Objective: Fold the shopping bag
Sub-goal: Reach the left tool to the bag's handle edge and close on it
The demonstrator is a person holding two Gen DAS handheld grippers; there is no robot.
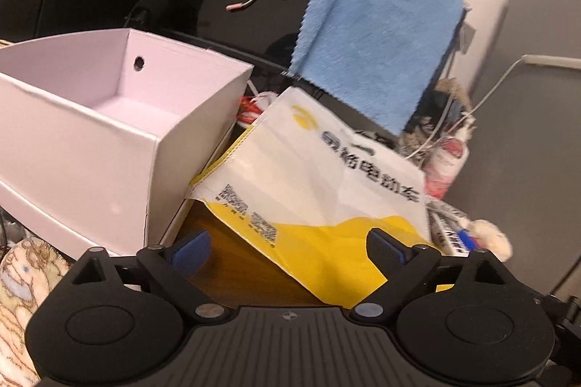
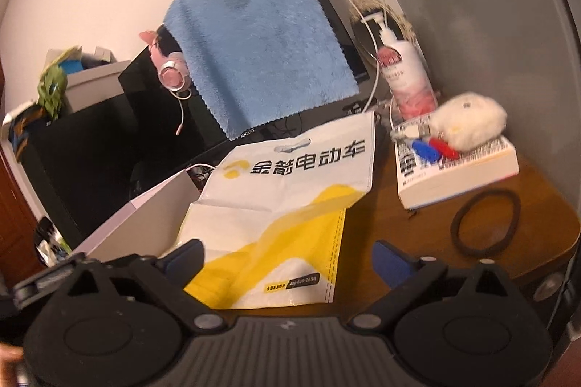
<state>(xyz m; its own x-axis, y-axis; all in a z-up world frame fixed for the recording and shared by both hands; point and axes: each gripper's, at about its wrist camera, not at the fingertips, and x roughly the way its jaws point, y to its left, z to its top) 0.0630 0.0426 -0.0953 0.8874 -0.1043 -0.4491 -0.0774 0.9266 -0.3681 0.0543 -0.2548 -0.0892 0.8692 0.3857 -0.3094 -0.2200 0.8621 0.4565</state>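
Your left tool and right tool both stand spread and empty over the bag, which lies flat on the counter against the box; it looks light, thin and slippery, so pinch its stitched edge.

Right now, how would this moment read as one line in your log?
task: fold shopping bag | bag: flat on table, leaning on white box | left gripper: open, empty | right gripper: open, empty | fold: not started

Shopping bag on table, between box and book.
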